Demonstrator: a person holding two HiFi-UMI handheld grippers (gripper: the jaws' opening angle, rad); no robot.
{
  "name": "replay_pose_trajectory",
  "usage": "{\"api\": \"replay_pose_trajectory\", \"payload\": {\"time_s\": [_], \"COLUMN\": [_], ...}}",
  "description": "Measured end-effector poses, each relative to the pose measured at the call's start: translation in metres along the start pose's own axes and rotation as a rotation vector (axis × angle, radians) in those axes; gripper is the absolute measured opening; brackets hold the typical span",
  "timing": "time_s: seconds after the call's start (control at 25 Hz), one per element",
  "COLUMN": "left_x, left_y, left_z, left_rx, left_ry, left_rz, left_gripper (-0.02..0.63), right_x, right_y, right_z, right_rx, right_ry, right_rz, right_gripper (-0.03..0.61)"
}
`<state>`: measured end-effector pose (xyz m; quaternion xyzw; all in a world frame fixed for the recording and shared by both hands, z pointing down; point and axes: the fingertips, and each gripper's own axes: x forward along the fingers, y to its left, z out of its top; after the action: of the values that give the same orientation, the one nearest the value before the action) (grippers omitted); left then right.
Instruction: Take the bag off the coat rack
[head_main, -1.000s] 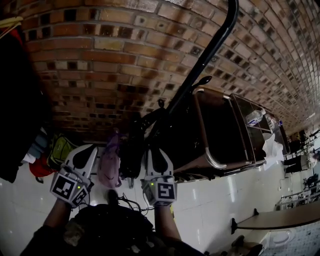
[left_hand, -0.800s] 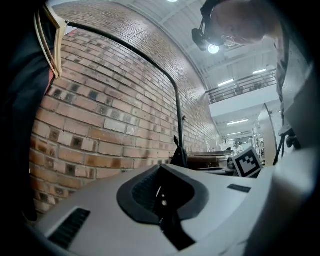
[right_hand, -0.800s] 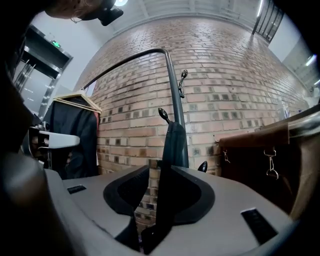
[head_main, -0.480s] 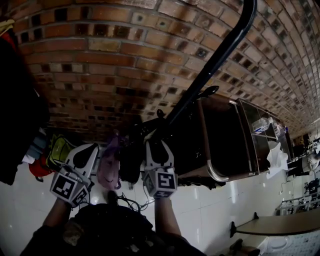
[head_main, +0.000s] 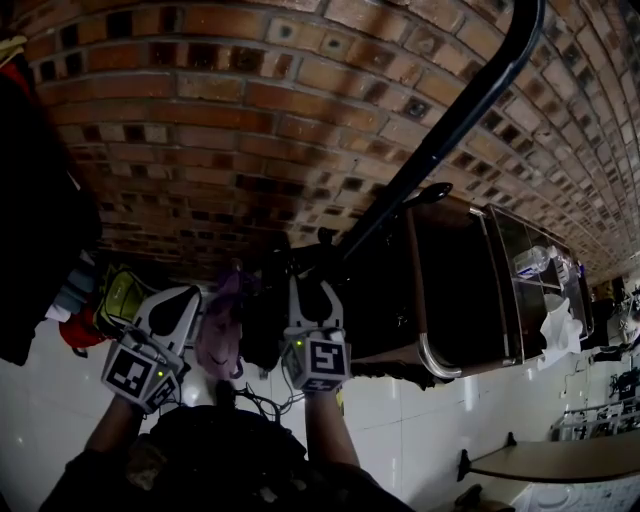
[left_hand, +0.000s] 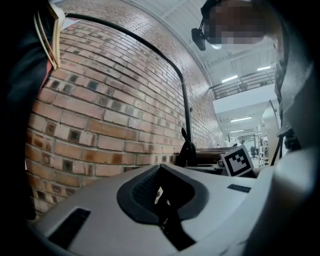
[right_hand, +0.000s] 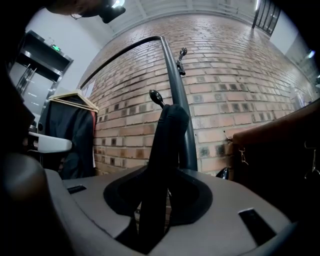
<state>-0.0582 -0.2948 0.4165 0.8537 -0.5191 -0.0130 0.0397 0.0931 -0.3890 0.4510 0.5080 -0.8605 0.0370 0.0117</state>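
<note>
A black bag (head_main: 262, 320) hangs from the black coat rack pole (head_main: 450, 110), beside a hook (head_main: 432, 190). My right gripper (head_main: 312, 287) reaches up at the bag's top. In the right gripper view the bag's black strap (right_hand: 162, 150) runs down between the jaws of the right gripper (right_hand: 157, 197), which are closing around it; I see no firm pinch. Behind the strap stand the pole (right_hand: 177, 100) and a knobbed hook (right_hand: 156, 96). My left gripper (head_main: 172, 297) hangs to the left, jaws together on nothing; in its own view the left gripper (left_hand: 162, 192) faces the wall.
A brick wall (head_main: 200, 120) is close behind. A pink bag (head_main: 218, 335) hangs between the grippers. A brown cabinet with a metal frame (head_main: 450, 270) stands at the right. A dark coat (head_main: 35, 200) and a green bag (head_main: 120, 300) are at the left. Cables (head_main: 250, 405) lie on the floor.
My right gripper has risen a little toward the rack along the bag's strap. The left gripper has stayed where it was.
</note>
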Motion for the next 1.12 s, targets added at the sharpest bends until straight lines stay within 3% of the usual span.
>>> {"api": "replay_pose_trajectory", "payload": {"time_s": [0.36,0.48,0.72,1.12], "left_x": [0.011,0.012,0.014,0.017], "left_y": [0.003,0.001,0.000,0.007], "left_z": [-0.006,-0.008,-0.010,-0.003], "left_rx": [-0.020,-0.026,-0.023,-0.019], "left_ry": [0.014,0.019,0.020,0.004], "left_rz": [0.000,-0.001,-0.005,0.001], "left_gripper": [0.031,0.031,0.031,0.031], "right_x": [-0.012,-0.013,-0.019,-0.022], "right_y": [0.000,0.002,0.012,0.031], "right_z": [0.005,0.006,0.014,0.065], "right_rx": [0.008,-0.006,-0.023,0.009], "right_ry": [-0.017,-0.005,-0.019,-0.089], "right_rz": [0.058,0.079,0.149,0.221], "right_gripper": [0.145,0.081,0.061,0.058]}}
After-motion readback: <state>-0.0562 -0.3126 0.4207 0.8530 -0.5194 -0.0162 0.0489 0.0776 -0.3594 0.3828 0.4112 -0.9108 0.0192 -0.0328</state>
